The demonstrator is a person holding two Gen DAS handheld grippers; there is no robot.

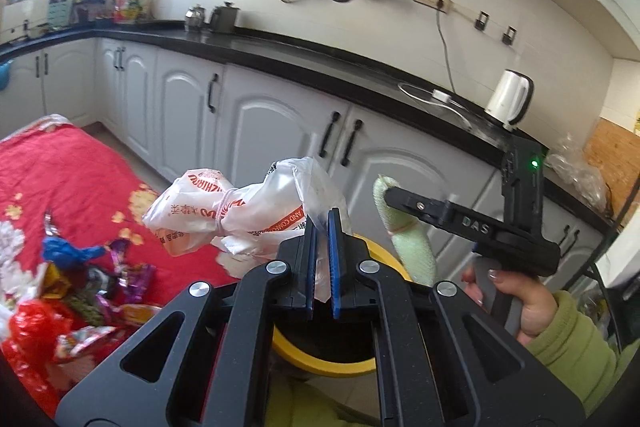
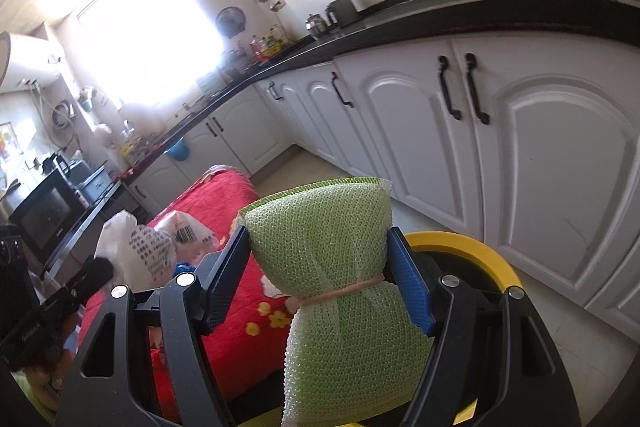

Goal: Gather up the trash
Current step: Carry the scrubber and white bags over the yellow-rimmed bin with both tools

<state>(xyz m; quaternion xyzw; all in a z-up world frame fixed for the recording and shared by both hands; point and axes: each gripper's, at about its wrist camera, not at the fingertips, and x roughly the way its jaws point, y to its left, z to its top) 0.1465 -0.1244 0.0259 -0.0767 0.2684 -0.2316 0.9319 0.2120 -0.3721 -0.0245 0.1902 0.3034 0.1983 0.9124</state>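
We have both pieces of trash in hand, and what matters now is the bin [image 1: 320,355]: its yellow rim sits low, directly under and just ahead of both grippers. The left gripper [image 1: 322,227] has its jaws clenched on a thin fold of the white plastic bag [image 1: 224,215]. The tied-off bulk of that bag sticks out forward and to the left, over the red cloth, so its weight hangs off to one side of the opening and not yet above it. The right gripper [image 2: 320,271] grasps the green mesh sponge [image 2: 332,267] across its pinched waist, where an elastic band [image 2: 344,291] cinches it. The sponge's long axis runs upright between the pads, lower end pointing toward the bin.

We judge the right hand nearer to a clean drop, since the yellow rim shows right behind and beneath the sponge. The bag would need carrying further over the opening first.

More wrappers [image 1: 96,279] lie scattered on the red cloth [image 1: 80,179] to the left, uncollected. The white cabinets [image 1: 276,131] stand close behind the bin, apart from it.
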